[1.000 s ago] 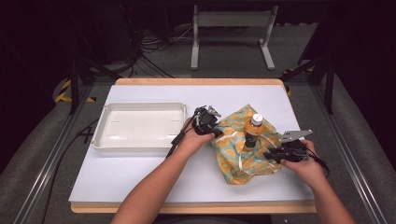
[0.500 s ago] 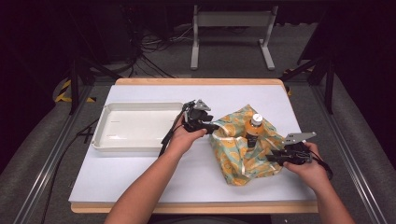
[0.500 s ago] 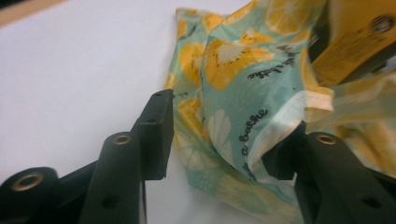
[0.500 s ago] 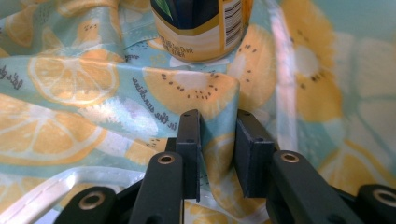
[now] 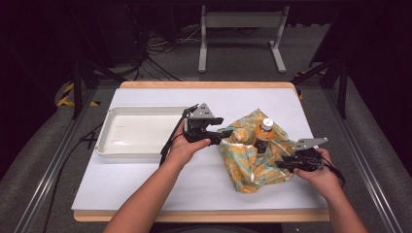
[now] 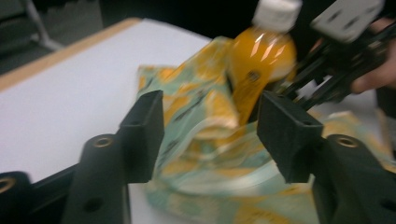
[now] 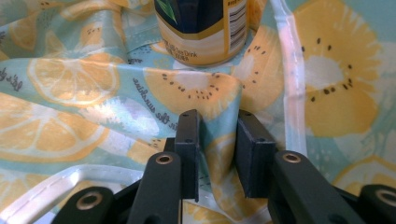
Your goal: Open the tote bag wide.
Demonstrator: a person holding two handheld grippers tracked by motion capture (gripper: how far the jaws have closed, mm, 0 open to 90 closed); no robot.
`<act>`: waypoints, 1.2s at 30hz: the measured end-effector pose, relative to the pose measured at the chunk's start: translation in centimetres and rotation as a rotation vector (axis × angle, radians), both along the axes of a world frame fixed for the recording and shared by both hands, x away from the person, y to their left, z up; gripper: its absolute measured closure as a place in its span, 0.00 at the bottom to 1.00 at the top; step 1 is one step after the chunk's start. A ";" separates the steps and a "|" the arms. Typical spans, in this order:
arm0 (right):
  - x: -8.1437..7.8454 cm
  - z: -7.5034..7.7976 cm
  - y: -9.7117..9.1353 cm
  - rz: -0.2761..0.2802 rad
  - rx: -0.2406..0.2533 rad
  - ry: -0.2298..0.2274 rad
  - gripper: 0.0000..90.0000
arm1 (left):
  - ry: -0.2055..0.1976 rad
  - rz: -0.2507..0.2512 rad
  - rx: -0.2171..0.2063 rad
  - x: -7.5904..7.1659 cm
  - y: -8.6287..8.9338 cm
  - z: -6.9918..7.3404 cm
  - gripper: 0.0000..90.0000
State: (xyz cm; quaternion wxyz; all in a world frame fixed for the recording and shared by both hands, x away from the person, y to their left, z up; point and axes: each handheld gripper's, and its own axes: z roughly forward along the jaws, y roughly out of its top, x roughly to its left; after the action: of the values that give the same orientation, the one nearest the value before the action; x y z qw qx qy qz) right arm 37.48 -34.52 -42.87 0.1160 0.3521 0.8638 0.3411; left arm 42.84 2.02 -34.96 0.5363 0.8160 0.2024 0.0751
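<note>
The fruit-print bag (image 5: 252, 160) lies crumpled on the right of the worktop (image 5: 160, 189), an orange juice bottle (image 5: 264, 133) standing upright in its folds. It looks like thin, limp, slick film, best pinched at a fold or hem. The right claw (image 7: 218, 140) is clamped on such a fold. The left claw (image 6: 210, 135), its jaws just opening, hangs apart with nothing between them.

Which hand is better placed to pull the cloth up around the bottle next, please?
Probably the right. The right gripper already pinches a fold of the cloth just below the bottle. The left gripper has just been opening, with nothing between its jaws.
</note>
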 end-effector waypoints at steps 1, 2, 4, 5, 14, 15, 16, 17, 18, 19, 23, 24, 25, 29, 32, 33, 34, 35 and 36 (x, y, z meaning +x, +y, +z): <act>0.0 0.0 0.0 -0.001 0.001 0.000 0.81 | -0.015 -0.026 -0.015 -0.5 -0.2 0.3 0.51; 0.0 0.0 0.0 -0.001 0.002 -0.001 0.81 | -0.025 -0.068 -0.022 -1.4 -0.6 0.6 0.54; 0.0 0.0 0.0 -0.003 0.007 -0.001 0.81 | -0.014 -0.138 -0.027 -2.4 -1.3 0.6 0.61; 0.0 0.0 -0.1 -0.003 0.009 -0.001 0.81 | -0.008 -0.158 -0.033 -2.6 -1.5 0.4 0.64; -0.1 0.1 -0.2 -0.012 0.025 -0.005 0.80 | 0.062 -0.220 -0.024 -3.2 -3.4 -2.8 0.71; -0.1 0.1 -0.2 -0.012 0.026 -0.005 0.79 | 0.064 -0.216 -0.011 -3.3 -3.6 -3.3 0.71; -0.1 0.1 -0.2 -0.011 0.026 -0.005 0.79 | 0.053 -0.198 0.014 -3.4 -3.8 -3.7 0.70; -0.1 0.1 -0.2 -0.009 0.026 -0.006 0.78 | 0.049 -0.178 0.034 -3.5 -3.9 -4.3 0.70; -0.1 0.0 -0.2 -0.008 0.026 -0.006 0.78 | 0.058 -0.162 0.041 -3.4 -3.8 -4.8 0.70; -0.1 0.0 -0.2 -0.008 0.026 -0.006 0.78 | 0.068 -0.148 0.046 -3.4 -3.8 -5.2 0.70; -0.2 -0.1 -0.3 -0.011 0.025 -0.006 0.78 | 0.080 -0.117 0.110 -3.4 -3.5 -6.6 0.71; -0.2 -0.1 -0.3 -0.013 0.026 -0.005 0.78 | 0.086 -0.109 0.131 -3.5 -3.4 -6.9 0.71; -0.2 -0.1 -0.3 -0.014 0.025 -0.004 0.78 | 0.092 -0.107 0.144 -3.5 -3.3 -7.2 0.71; -0.2 -0.1 -0.3 -0.016 0.025 -0.004 0.77 | 0.102 -0.099 0.227 -3.6 -3.3 -8.3 0.71; -0.2 -0.1 -0.4 -0.018 0.027 -0.005 0.77 | 0.123 -0.099 0.240 -3.4 -3.3 -8.9 0.71; -0.2 -0.1 -0.5 -0.019 0.027 -0.005 0.77 | 0.129 -0.087 0.269 -3.2 -3.2 -9.3 0.71; -0.3 -0.1 -0.5 -0.020 0.027 -0.005 0.77 | 0.129 -0.087 0.269 -3.2 -3.2 -9.3 0.71; -0.3 -0.1 -0.5 -0.020 0.027 -0.005 0.77 | 0.134 -0.082 0.275 -3.2 -3.2 -9.4 0.71; -0.3 -0.1 -0.6 -0.020 0.030 -0.004 0.77 | 0.135 -0.078 0.285 -3.2 -3.2 -9.5 0.71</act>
State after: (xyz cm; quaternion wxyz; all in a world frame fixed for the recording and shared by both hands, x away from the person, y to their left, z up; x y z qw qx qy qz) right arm 37.20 -35.07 -42.95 0.1162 0.3618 0.8548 0.3534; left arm 39.61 -1.20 -44.44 0.4027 0.8943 0.1934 0.0269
